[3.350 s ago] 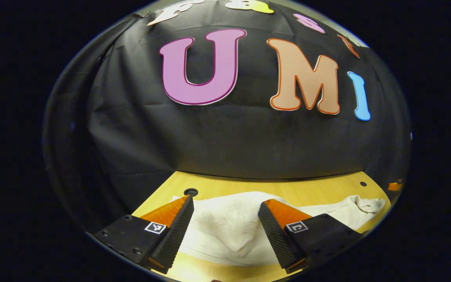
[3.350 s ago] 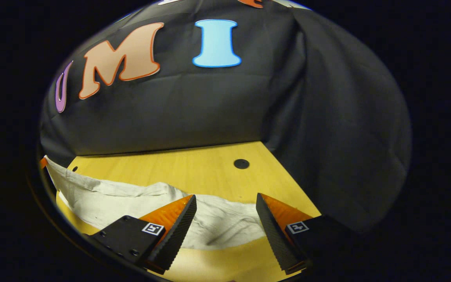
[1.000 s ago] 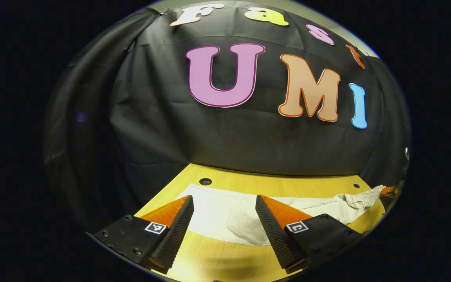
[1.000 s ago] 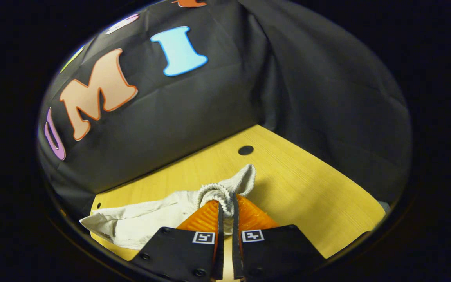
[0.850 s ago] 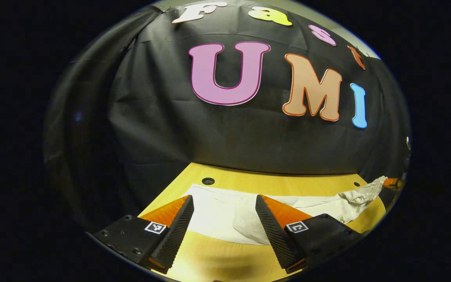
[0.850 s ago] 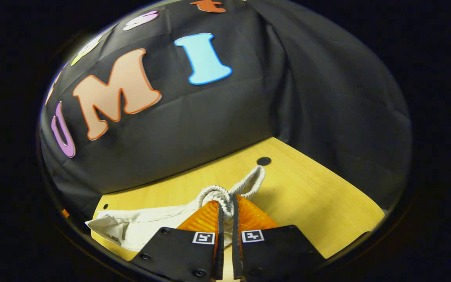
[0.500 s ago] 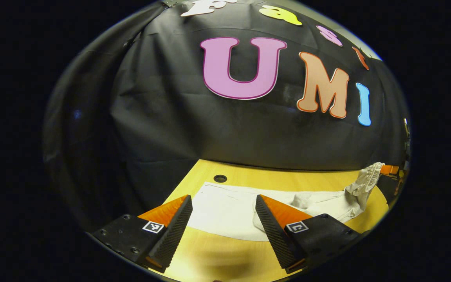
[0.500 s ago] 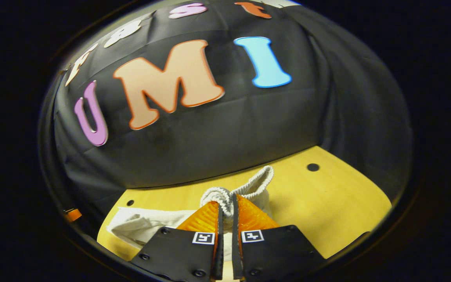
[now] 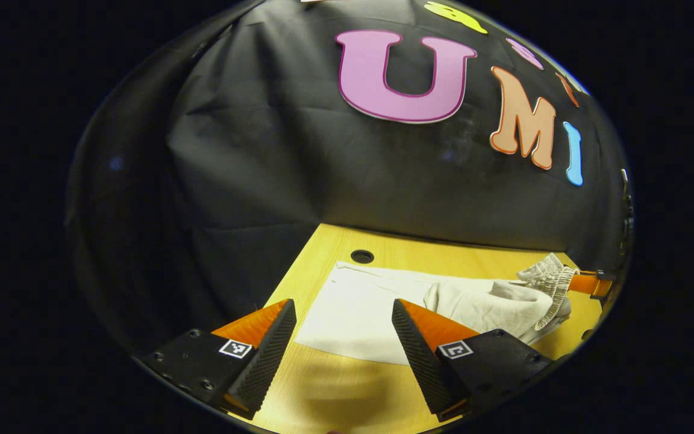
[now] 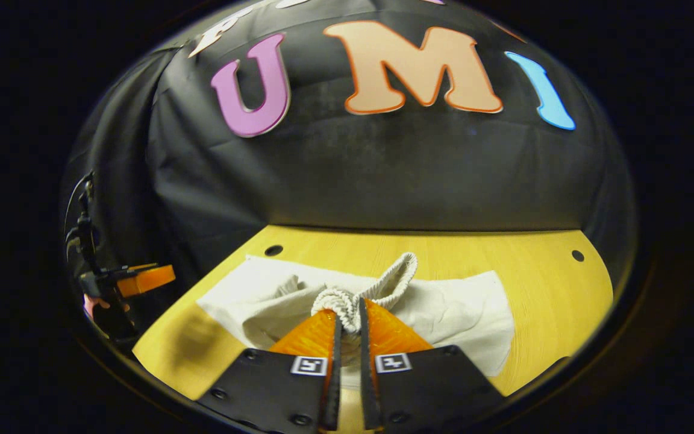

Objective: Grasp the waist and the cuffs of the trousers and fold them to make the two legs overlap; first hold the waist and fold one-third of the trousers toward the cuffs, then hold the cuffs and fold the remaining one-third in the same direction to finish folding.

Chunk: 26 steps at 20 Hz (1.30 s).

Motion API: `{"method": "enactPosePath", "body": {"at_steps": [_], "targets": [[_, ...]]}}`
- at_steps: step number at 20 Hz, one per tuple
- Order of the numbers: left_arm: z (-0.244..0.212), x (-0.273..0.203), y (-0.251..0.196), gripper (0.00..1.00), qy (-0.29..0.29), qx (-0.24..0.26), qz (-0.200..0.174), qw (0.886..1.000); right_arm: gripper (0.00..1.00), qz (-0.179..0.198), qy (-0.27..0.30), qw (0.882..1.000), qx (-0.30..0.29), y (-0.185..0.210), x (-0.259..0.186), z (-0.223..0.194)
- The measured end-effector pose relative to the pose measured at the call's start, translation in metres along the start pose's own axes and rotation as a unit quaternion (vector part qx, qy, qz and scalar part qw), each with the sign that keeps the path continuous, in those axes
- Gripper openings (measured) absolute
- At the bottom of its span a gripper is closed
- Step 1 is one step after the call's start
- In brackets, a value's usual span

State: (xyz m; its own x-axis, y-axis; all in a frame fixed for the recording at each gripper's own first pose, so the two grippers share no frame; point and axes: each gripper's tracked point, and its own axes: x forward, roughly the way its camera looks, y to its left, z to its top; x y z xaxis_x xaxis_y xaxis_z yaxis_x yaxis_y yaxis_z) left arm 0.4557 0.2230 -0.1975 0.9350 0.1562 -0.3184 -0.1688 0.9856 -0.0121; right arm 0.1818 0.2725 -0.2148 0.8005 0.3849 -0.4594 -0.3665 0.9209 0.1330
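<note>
In the right gripper view we hold the right gripper (image 10: 347,328) low over the table (image 10: 540,283), and its two fingers are pressed together on the gathered, ribbed waist (image 10: 353,298) of the trousers (image 10: 449,313). A loop of that elastic band stands up just beyond our fingertips, while the rest of the pale cloth spreads flat on the wood to either side of it, wrinkled on the left and smoother on the right. At the left edge of this view we see the left gripper (image 10: 142,278) well apart from the cloth. In the left gripper view our left gripper (image 9: 341,337) hovers above the table's near part with its jaws spread wide and nothing between them; the flat end of the trousers (image 9: 353,307) lies on the wood just beyond the gap. Farther right in that view the cloth bunches up and rises off the surface toward the waist (image 9: 549,283), where the right gripper (image 9: 588,283) pinches it at the edge of the picture. A dark round hole (image 9: 362,256) sits in the tabletop near the trousers' far corner, close to the booth's black cloth wall (image 9: 262,150).
</note>
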Motion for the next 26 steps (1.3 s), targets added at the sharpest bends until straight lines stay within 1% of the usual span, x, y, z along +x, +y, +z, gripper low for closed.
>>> {"method": "enactPosePath", "body": {"at_steps": [2,4,5,6,7,8,9,10,12,13,14,15,18,19,20,22,23,24,25,26], "targets": [[-0.019,0.013,0.009,0.96,0.02,-0.007,0.0,1.0,0.17,0.009,0.01,1.0,-0.006,0.007,0.003,-0.002],[-0.035,0.024,0.017,0.96,0.039,-0.015,0.006,0.999,0.49,0.015,0.014,1.0,-0.002,0.006,0.001,-0.004],[-0.042,0.029,0.021,0.96,0.045,-0.019,0.007,0.999,0.65,0.011,0.014,1.0,-0.002,0.005,-0.002,-0.005],[-0.048,0.034,0.024,0.96,0.05,-0.023,0.009,0.998,0.72,0.006,0.011,1.0,-0.002,0.003,-0.005,-0.002],[-0.054,0.039,0.027,0.96,0.055,-0.024,0.01,0.998,0.89,-0.002,0.005,1.0,-0.001,-0.002,-0.003,-0.001],[-0.059,0.043,0.028,0.96,0.062,-0.025,0.01,0.998,0.99,-0.012,0.003,1.0,0.003,-0.008,-0.008,0.0],[-0.063,0.048,0.029,0.96,0.067,-0.024,0.01,0.997,0.98,-0.024,0.002,1.0,0.01,-0.016,-0.013,0.0],[-0.068,0.054,0.03,0.99,0.072,-0.02,0.009,0.997,0.97,-0.034,0.003,0.999,0.016,-0.024,-0.017,0.0],[-0.08,0.063,0.032,0.96,0.088,-0.001,0.014,0.996,0.97,-0.079,-0.006,0.996,0.038,-0.059,-0.033,0.002],[-0.082,0.063,0.031,0.96,0.092,0.001,0.012,0.996,0.97,-0.093,-0.006,0.995,0.044,-0.07,-0.039,0.0],[-0.083,0.061,0.033,0.96,0.099,0.002,0.01,0.995,0.93,-0.104,-0.006,0.993,0.051,-0.081,-0.043,-0.001],[-0.085,0.061,0.034,0.96,0.105,0.005,0.011,0.994,0.97,-0.114,-0.008,0.992,0.058,-0.09,-0.047,0.0],[-0.091,0.068,0.038,0.96,0.11,0.018,0.018,0.994,0.97,-0.141,-0.012,0.988,0.064,-0.116,-0.059,0.001],[-0.094,0.067,0.039,0.93,0.115,0.024,0.019,0.993,0.97,-0.148,-0.014,0.987,0.063,-0.122,-0.064,0.001],[-0.095,0.067,0.04,0.93,0.117,0.035,0.025,0.992,0.97,-0.153,-0.014,0.986,0.063,-0.127,-0.068,0.001],[-0.093,0.068,0.039,0.86,0.116,0.042,0.023,0.992,0.97,-0.157,-0.016,0.985,0.068,-0.133,-0.075,0.003],[-0.094,0.069,0.038,0.82,0.119,0.044,0.02,0.992,0.93,-0.156,-0.016,0.985,0.074,-0.135,-0.077,0.003],[-0.093,0.071,0.035,0.76,0.121,0.044,0.016,0.992,0.97,-0.155,-0.018,0.984,0.082,-0.136,-0.079,0.004],[-0.093,0.072,0.029,0.65,0.121,0.046,0.011,0.992,0.93,-0.155,-0.02,0.984,0.087,-0.137,-0.081,0.005],[-0.095,0.071,0.023,0.58,0.124,0.048,0.004,0.991,0.97,-0.158,-0.022,0.983,0.088,-0.14,-0.083,0.007]]}}
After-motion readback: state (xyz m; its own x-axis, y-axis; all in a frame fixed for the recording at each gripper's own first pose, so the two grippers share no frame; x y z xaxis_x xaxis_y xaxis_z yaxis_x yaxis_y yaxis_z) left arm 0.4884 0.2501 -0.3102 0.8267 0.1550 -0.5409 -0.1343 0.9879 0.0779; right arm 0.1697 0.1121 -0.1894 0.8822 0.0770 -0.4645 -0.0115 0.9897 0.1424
